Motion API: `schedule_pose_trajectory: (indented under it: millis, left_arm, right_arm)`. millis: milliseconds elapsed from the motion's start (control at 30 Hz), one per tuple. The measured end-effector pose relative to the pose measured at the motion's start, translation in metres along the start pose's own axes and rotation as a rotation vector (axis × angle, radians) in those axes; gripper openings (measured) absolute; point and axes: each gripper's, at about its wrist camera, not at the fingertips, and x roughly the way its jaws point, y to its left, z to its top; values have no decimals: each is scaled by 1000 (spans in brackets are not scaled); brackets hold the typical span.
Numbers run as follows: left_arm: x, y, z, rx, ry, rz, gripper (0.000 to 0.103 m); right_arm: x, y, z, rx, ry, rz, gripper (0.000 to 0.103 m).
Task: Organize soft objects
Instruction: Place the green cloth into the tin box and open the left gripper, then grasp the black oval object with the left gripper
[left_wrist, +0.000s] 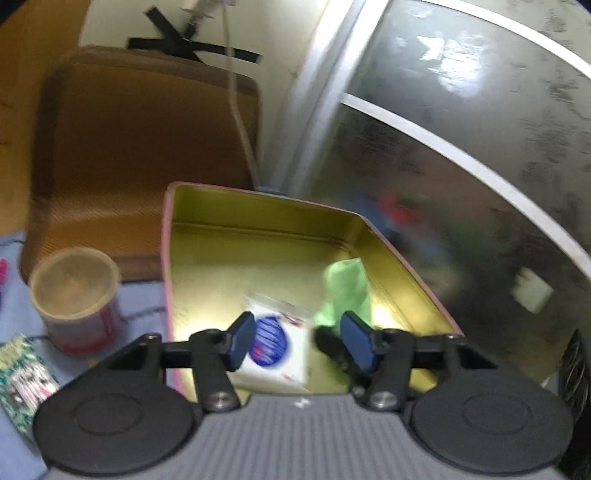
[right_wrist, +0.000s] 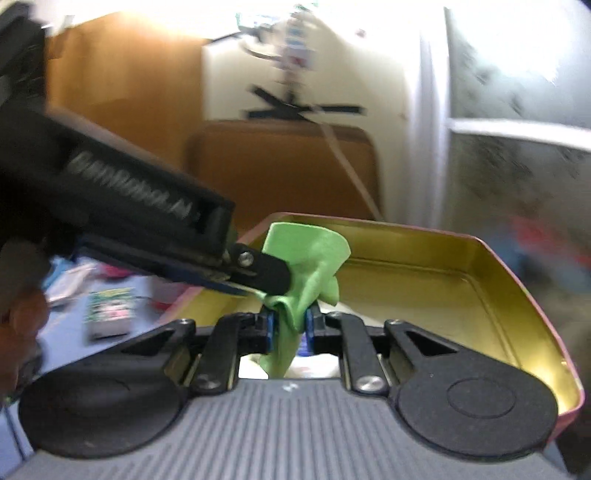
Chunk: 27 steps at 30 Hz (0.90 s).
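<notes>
A green cloth (right_wrist: 306, 258) is pinched between the pads of my right gripper (right_wrist: 291, 326), which is shut on it over the pink tin with a gold inside (right_wrist: 461, 280). In the left wrist view the green cloth (left_wrist: 345, 290) hangs over the tin (left_wrist: 229, 251) next to a white packet with a blue oval (left_wrist: 273, 347) lying in the tin. My left gripper (left_wrist: 301, 339) is open above that packet. Its dark body (right_wrist: 147, 218) reaches in from the left in the right wrist view, its fingertip touching the cloth.
A paper cup (left_wrist: 75, 295) stands left of the tin on the blue table cover (left_wrist: 140, 299). A green patterned packet (left_wrist: 22, 373) lies at the left edge. A brown chair back (left_wrist: 140, 147) and a frosted glass door (left_wrist: 461, 184) stand behind.
</notes>
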Motion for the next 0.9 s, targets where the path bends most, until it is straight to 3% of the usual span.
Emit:
schedule_pose_trajectory:
  millis: [33,67,200,333,433,600,733,900]
  left_arm:
    - [-3,5,0,-19,-2,5,53]
    - [-7,9,0,-38,-7,-5,53]
    - [-44,34,-7,-62,-62,-15,53]
    - [-92,72,-19,-103,-138,26,53]
    - [-125,101,-32,-134,-172,113,51]
    - [-169,147,-63,-223,-164,240,50]
    - [-187,168,-92,-298,-108,252,49]
    - [-191,172,-122,-335,-45,209,49]
  right_arm:
    - [6,-8,2,18,21,-27,45]
    - [12,-18,6,42,23,-50,52]
    - [8,-42,4,129,-7,-93,54]
    - [-14,-41,-3,195,-76,-45,54]
    - [-29,-17,-1,166,-124,62,54]
    - [-46,55,0,29,-81,381,54]
    - [-33,128,-21,-102,69,552,54]
    - [-22,186,-52,-227,204,630,54]
